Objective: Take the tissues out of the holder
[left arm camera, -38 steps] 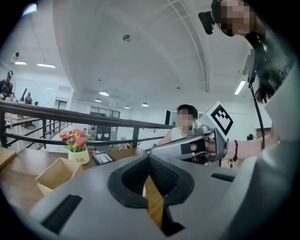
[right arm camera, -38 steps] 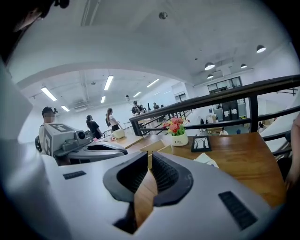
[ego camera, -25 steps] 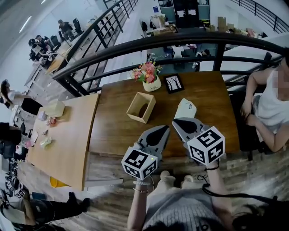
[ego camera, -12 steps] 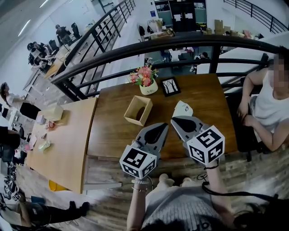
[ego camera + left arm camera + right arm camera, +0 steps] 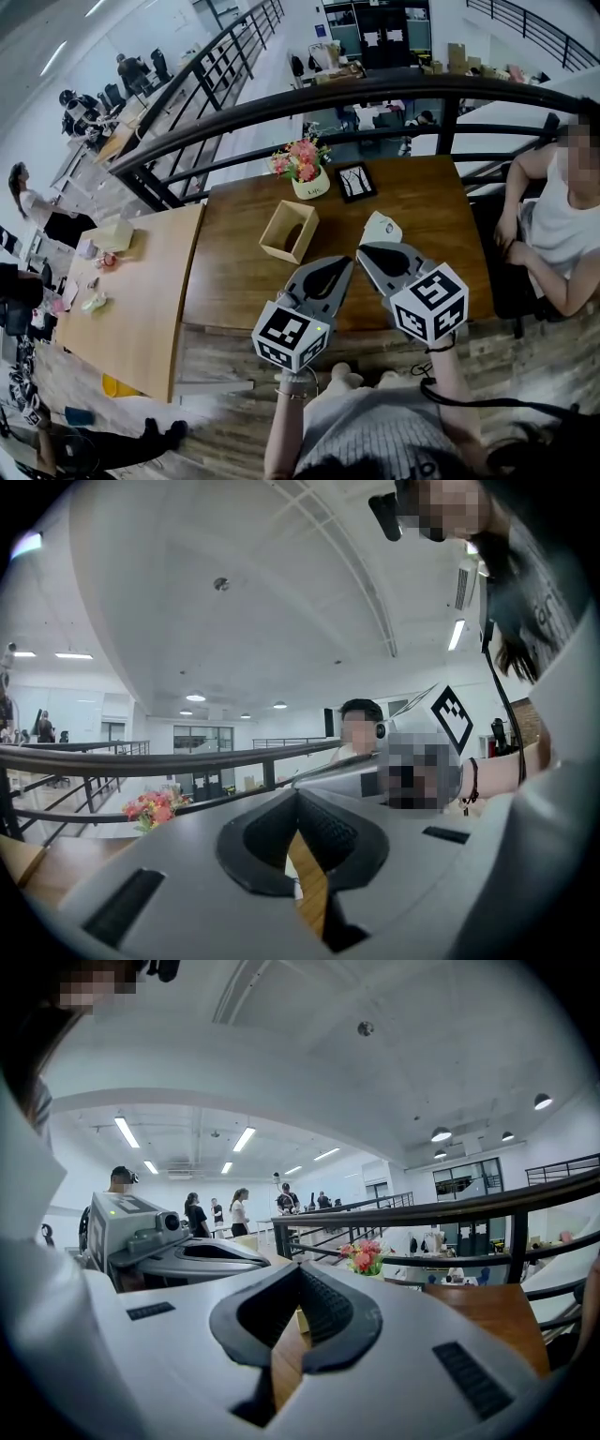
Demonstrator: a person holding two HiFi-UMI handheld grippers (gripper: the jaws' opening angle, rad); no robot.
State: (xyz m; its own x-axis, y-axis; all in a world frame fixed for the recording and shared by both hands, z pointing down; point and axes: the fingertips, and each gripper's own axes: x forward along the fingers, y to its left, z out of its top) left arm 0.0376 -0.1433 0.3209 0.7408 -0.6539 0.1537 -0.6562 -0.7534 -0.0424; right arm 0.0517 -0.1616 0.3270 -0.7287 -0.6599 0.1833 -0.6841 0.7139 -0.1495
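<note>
At the left side, a light wooden table (image 5: pixel 141 309) with some small things on it is seen, and a darker wooden table (image 5: pixel 422 211) is joined to it. On the darker table the wooden holder (image 5: pixel 289 231) is placed, open at the top and turned a little; its inside is dark, and what is in it cannot be told. Behind the holder, near the black railing (image 5: pixel 281 103), a white pot with pink flowers (image 5: pixel 305 169) is set, and just beside it, to the right, a small black picture frame (image 5: pixel 357 181) is laid. The left gripper (image 5: pixel 339 264) is held low over the near edge of the table, right of the holder and apart from it; its jaws are brought together at the tips, and nothing is clamped between them. A white packet (image 5: pixel 382 228), which seems to be the tissues, is lying on the table outside the holder, just past the tip of the right gripper (image 5: pixel 367 251). The jaws of the right gripper are also pressed together, with nothing between them. At the far right a seated person (image 5: pixel 562 225) is seen.
</note>
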